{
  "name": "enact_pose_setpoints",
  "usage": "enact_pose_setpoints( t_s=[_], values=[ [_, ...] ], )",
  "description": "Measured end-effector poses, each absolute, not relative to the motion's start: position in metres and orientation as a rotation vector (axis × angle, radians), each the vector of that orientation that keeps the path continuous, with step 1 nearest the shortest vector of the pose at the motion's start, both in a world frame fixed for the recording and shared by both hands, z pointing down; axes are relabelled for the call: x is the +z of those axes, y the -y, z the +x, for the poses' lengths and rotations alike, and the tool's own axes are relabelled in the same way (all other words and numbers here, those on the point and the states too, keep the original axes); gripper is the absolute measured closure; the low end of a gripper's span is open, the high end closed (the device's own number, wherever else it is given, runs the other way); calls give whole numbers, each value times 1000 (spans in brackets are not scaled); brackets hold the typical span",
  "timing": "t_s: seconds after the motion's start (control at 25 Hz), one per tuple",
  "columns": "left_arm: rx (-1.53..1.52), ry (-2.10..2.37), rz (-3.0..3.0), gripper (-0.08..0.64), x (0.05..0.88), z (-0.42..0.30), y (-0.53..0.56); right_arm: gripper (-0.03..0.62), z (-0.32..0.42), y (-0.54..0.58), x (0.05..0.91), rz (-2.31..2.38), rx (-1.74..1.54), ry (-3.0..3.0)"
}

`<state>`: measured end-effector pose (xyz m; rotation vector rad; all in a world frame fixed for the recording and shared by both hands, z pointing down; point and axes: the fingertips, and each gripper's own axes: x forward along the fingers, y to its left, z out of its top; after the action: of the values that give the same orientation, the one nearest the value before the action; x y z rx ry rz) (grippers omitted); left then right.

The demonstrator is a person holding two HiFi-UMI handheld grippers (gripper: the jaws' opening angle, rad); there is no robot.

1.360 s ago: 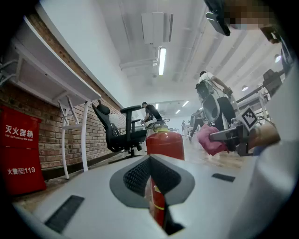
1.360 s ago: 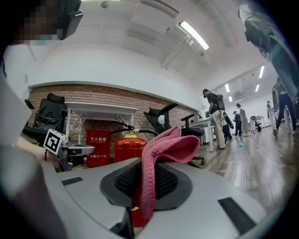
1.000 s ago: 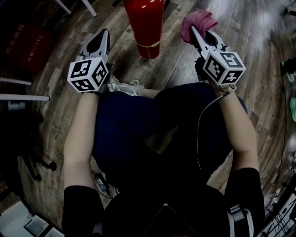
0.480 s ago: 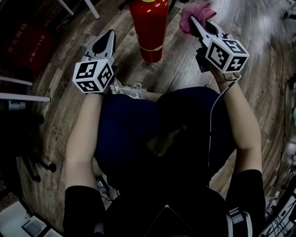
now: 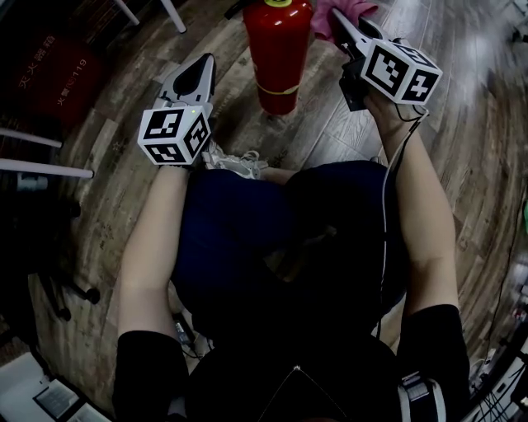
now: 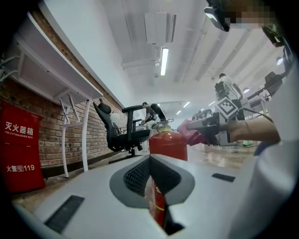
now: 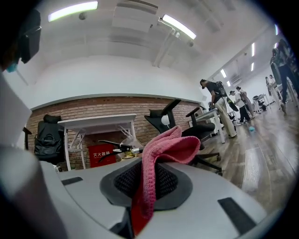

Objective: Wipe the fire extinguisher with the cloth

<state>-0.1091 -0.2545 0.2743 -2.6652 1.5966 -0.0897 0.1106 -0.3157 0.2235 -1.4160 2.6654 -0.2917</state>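
Observation:
The red fire extinguisher (image 5: 278, 49) stands upright on the wood floor, a yellow band near its base. A pink cloth (image 5: 353, 10) is pinched in my right gripper (image 5: 337, 20), just right of the cylinder's upper part; whether it touches is unclear. My left gripper (image 5: 205, 66) hovers left of the cylinder, jaws together and empty. The left gripper view has the extinguisher (image 6: 168, 144) straight ahead past the left gripper (image 6: 150, 161), with the cloth (image 6: 190, 133) beside its top. In the right gripper view the cloth (image 7: 163, 154) drapes out of the right gripper (image 7: 142, 179).
A red extinguisher box (image 5: 58, 74) sits against the brick wall at left. White table legs (image 5: 148, 12) stand behind it, and a black office chair (image 6: 122, 128) behind the extinguisher. The person's knees (image 5: 272, 239) and a shoe (image 5: 235, 158) are below. People stand far off (image 7: 217, 107).
My right gripper has carried the cloth up and closer to the extinguisher's upper right side. The left gripper has crept slightly nearer the cylinder and stays shut.

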Motion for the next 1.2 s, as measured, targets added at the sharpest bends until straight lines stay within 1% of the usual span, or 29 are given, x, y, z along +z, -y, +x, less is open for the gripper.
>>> enact_pose_setpoints(
  t_s=[0.44,1.2],
  values=[
    [-94,-1579,-2678,546,276,-107,256,531,102,330,242,-1420,-294,-2685],
    [-77,-1572,-2692,546,276,-110,259,531,105,339,298,-1449,-425,-2712]
  ],
)
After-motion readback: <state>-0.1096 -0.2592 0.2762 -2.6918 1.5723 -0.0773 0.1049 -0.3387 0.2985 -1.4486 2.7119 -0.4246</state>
